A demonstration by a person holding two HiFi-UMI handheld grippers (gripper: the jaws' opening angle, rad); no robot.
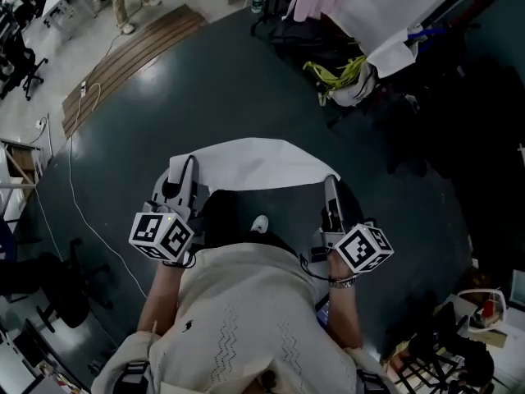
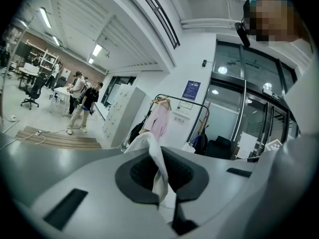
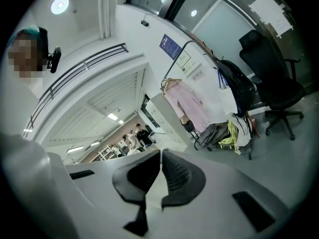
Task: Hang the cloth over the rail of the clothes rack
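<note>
Cloth [image 1: 246, 164] is up off the floor [image 1: 205, 89], in front of my torso, centre of the head view. Its long axis runs 9 to 3 o'clock, one end in each claw. It's stretched into a wide white band. The far edge bows out toward 12 and the near edge drops out of sight at my chest, at 6.

Left claw [image 1: 175, 172]: jaws pinched nearly together on the cloth's 9 o'clock corner. In the left gripper view the fabric comes up out of the slit between the pads as a crumpled fold and flops toward 11.

Right claw [image 1: 330, 182]: same grip, jaws nearly closed on the 3 o'clock corner. The right gripper view shows a thin flat sliver of white pinned between the pads, running down toward 6.

Both claws point toward 12 in the head view, roughly parallel, with the marker cubes at the 6 o'clock end by my hands.

Clothes rack [image 2: 202, 118] sits at 1 o'clock in the head view, well apart from the cloth. Both gripper views look at it. A pink garment [image 2: 159, 121] hangs off the curved rail [image 2: 188, 100], white pieces hang beside it, and bags [image 3: 215, 133] are piled at the base. Open dark floor lies between me and the rack.
</note>
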